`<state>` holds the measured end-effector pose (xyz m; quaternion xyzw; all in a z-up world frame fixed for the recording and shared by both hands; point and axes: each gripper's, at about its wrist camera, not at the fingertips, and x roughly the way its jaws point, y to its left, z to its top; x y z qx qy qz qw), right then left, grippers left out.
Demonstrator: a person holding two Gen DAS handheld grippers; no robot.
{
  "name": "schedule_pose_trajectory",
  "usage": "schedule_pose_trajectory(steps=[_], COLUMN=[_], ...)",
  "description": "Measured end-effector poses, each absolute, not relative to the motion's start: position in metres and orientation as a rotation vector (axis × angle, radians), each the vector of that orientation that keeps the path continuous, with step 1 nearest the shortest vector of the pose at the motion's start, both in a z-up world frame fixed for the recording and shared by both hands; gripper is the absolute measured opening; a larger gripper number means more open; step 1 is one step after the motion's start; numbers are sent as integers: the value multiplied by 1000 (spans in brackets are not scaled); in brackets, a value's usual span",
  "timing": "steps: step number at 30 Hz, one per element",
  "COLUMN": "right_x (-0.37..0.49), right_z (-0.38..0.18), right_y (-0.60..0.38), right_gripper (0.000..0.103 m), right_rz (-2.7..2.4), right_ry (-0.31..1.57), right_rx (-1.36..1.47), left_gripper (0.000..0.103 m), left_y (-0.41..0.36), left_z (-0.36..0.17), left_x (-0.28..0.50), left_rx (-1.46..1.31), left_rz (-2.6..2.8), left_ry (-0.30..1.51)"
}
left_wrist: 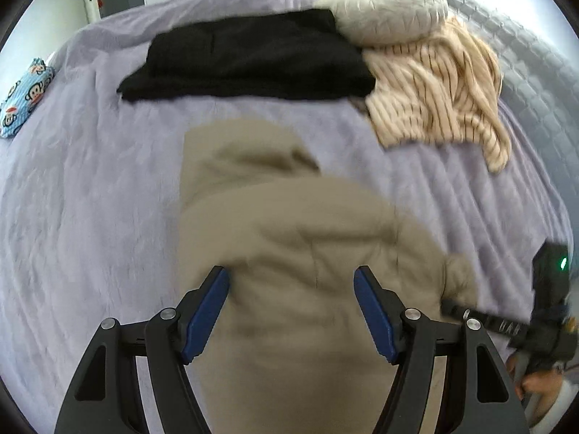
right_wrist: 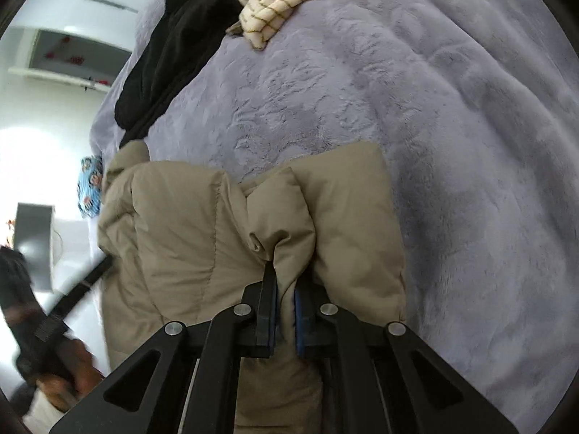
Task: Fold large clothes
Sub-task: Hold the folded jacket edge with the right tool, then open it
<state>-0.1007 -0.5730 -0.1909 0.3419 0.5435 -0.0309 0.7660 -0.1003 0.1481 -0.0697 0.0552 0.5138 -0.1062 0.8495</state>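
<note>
A puffy khaki jacket (left_wrist: 289,224) lies bunched on the lavender plush bed cover (left_wrist: 90,199). My left gripper (left_wrist: 291,271) stands open just above the jacket's near part, with nothing pinched between its blue pads (left_wrist: 206,311). In the right wrist view, the jacket (right_wrist: 173,224) fills the lower middle. My right gripper (right_wrist: 286,278) is shut on a raised fold of its fabric, close to the jacket's right edge. The left wrist view catches the right gripper's body (left_wrist: 550,307) at the far right, at the jacket's edge.
At the back of the bed lie a folded black garment (left_wrist: 246,58), a cream striped garment (left_wrist: 434,86) and a fluffy white item (left_wrist: 383,11). A blue cartoon-print item (left_wrist: 25,97) sits at the left edge. Bare cover lies on both sides of the jacket.
</note>
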Motion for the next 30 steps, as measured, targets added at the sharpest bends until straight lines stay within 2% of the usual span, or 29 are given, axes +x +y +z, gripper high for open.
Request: schedule_pose_trajectory(steps=[4,7,12,15,24,30], right_x=[-99,-107,-142,-159,-184,-196], right_z=[-196,-174,-119,-105,-169,-151], right_y=[-577,-575,-554,-533,-492,-488], right_gripper=[9,14,14,14,14,14], right_rz=[-54,-74,17,94,20,-51], right_ry=[1188,1195,1116,1127,1335,1279], right_rx=[811,774,684,653,572,589], left_gripper=[72,72,73,73,73,73], left_y=[138,135,140,139,171,198], left_z=[-96,-106,-105,-103,-65,-57], left_x=[-81,-88,-89,-92,-128,-175], left_rx=[192,246,205,203,159,223], left_rz=[-189,-164,-142,-129,-131,-156], left_ry=[1171,1156,1160,1154,1155,1198])
